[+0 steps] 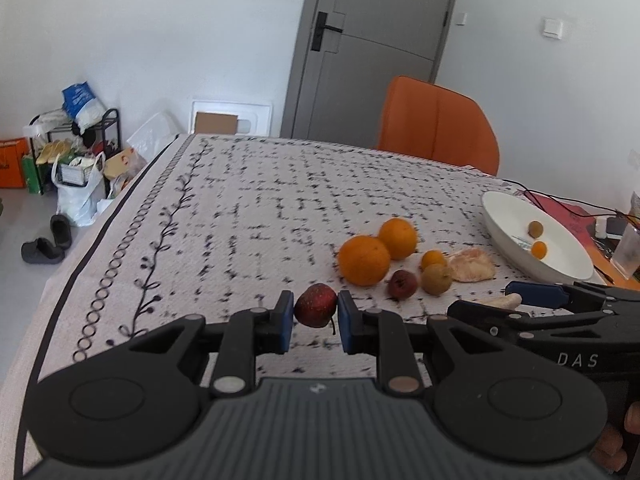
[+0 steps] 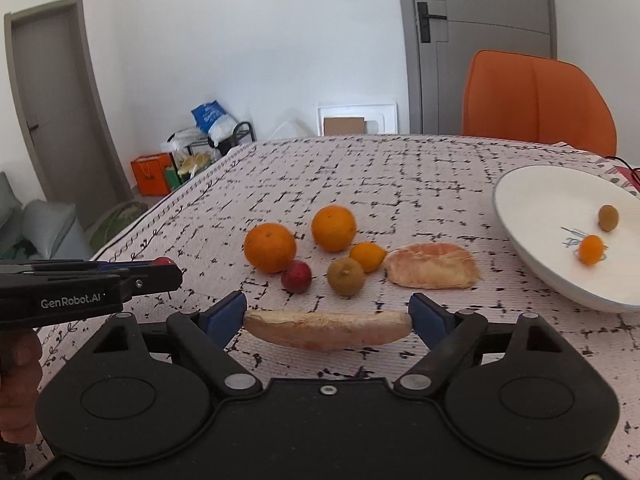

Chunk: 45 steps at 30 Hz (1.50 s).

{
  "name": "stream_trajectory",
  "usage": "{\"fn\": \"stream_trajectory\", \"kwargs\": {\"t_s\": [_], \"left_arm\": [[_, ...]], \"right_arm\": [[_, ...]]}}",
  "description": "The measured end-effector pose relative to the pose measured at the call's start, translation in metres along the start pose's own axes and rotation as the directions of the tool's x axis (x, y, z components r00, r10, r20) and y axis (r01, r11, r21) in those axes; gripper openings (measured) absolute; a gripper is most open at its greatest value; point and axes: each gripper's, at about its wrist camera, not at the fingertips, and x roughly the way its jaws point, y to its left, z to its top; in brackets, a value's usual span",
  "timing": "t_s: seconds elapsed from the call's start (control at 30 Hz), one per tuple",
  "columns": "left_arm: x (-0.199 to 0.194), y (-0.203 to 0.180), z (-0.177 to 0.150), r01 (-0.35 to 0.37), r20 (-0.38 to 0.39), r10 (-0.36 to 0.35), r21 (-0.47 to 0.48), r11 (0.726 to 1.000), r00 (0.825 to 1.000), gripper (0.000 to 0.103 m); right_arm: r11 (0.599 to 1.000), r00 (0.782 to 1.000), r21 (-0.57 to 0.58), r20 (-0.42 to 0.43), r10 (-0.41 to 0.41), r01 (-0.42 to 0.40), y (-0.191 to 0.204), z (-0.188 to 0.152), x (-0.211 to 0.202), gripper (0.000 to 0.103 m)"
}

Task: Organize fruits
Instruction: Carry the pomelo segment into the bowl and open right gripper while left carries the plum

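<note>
My left gripper (image 1: 316,314) is shut on a small dark red fruit (image 1: 315,307), held just above the patterned tablecloth; in the right wrist view that gripper (image 2: 160,270) shows at the left edge. My right gripper (image 2: 328,316) grips a pale pink peeled citrus segment (image 2: 328,332) lengthwise, its pads pressing on both ends. Ahead lie two oranges (image 2: 270,246) (image 2: 333,227), a small red fruit (image 2: 296,277), a brownish-green fruit (image 2: 346,276), a small orange fruit (image 2: 367,256) and a second peeled segment (image 2: 432,266). A white plate (image 2: 532,204) at right holds two small fruits.
The table (image 1: 248,208) under the cloth runs far back and to the left, its left edge dropping to the floor. An orange chair (image 1: 438,124) stands behind it. Cables and small items (image 1: 600,224) lie beyond the plate at right.
</note>
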Motion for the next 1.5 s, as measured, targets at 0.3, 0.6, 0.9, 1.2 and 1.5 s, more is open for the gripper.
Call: {"fn": "stream_trajectory", "kwargs": {"t_s": [0.3, 0.6, 0.9, 1.2, 1.5], "left_arm": [[0.008, -0.029, 0.007, 0.05, -0.001, -0.05, 0.039, 0.998, 0.999, 0.022], [0.015, -0.067, 0.011, 0.096, 0.001, -0.097, 0.101, 0.99, 0.995, 0.022], [0.021, -0.096, 0.017, 0.117, 0.001, -0.118, 0.132, 0.984, 0.993, 0.022], [0.03, -0.123, 0.026, 0.134, 0.014, -0.139, 0.172, 0.976, 0.99, 0.022], [0.048, -0.147, 0.034, 0.152, 0.0, -0.155, 0.209, 0.966, 0.988, 0.022]], "right_arm": [[0.999, 0.998, 0.021, 0.044, -0.036, 0.036, -0.02, 0.0, -0.018, 0.085], [0.994, 0.992, 0.084, 0.102, -0.077, 0.068, -0.051, -0.004, -0.045, 0.085], [0.987, 0.983, 0.13, 0.147, -0.112, 0.093, -0.082, -0.007, -0.065, 0.085], [0.98, 0.975, 0.161, 0.168, -0.148, 0.121, -0.109, -0.009, -0.072, 0.085], [0.972, 0.967, 0.194, 0.192, -0.167, 0.13, -0.136, -0.006, -0.074, 0.085]]}}
